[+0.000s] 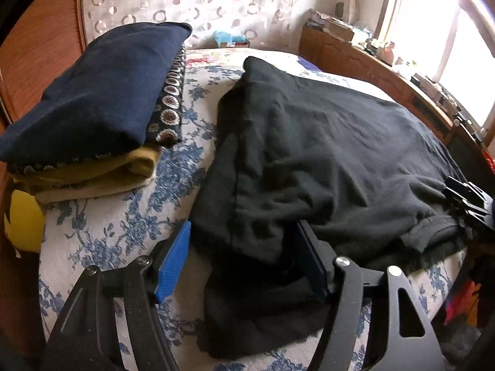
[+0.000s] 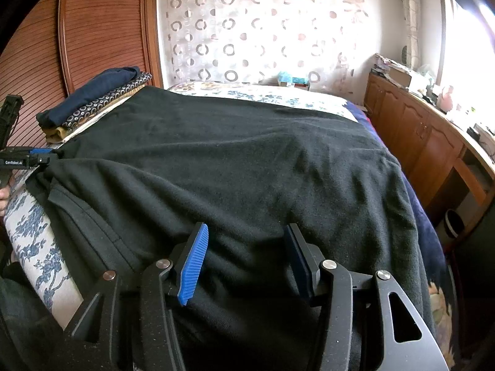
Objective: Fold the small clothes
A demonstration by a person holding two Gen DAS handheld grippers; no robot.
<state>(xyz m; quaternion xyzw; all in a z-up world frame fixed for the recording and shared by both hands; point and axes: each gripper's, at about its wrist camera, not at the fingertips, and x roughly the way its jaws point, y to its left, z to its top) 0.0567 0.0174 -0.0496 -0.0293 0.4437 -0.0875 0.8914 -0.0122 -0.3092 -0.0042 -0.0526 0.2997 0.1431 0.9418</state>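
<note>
Black garment (image 1: 309, 160), yellow object (image 1: 23, 225) left view only

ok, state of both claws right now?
Left claw: open, black garment lying between its pads, not pinched.
Right claw: open over the same garment, nothing gripped.

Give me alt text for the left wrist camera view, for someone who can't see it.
A black garment lies rumpled on a blue-flowered bedspread, its near edge between the spread blue-padded fingers of the left gripper. To the left sits a stack of folded clothes, navy on top; the right gripper shows at the garment's right edge.
</note>
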